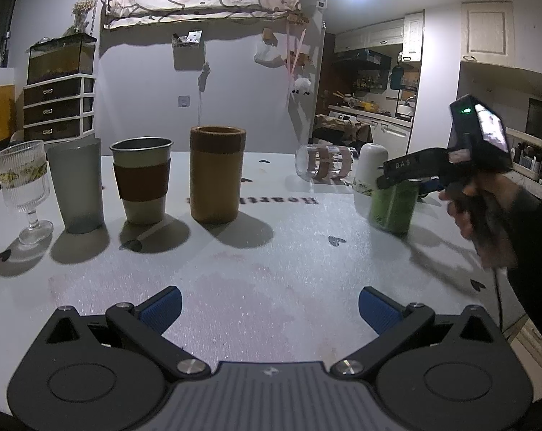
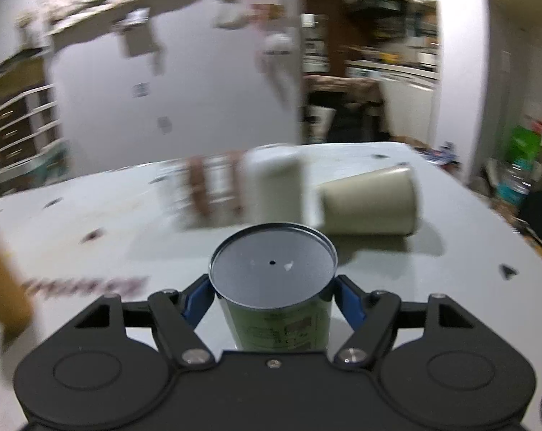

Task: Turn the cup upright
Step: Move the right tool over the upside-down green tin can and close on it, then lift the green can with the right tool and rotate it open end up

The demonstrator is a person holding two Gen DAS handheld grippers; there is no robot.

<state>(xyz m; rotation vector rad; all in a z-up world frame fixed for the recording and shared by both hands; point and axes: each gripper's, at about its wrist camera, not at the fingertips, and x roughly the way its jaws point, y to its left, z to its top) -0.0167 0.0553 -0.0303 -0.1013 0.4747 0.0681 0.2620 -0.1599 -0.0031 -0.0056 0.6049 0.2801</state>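
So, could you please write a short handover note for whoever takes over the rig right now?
Left gripper: open, holding nothing, low over the near table.
Right gripper: shut on the green cup, base up.
Done: four cups stand upright in a row at left, from the ribbed glass to the brown cup.
Left: turn the green cup upright; clear striped glass and beige cup lie on their sides; white cup looks inverted.

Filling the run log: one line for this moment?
right gripper: shut on green cup, base up | left gripper: open, idle | table
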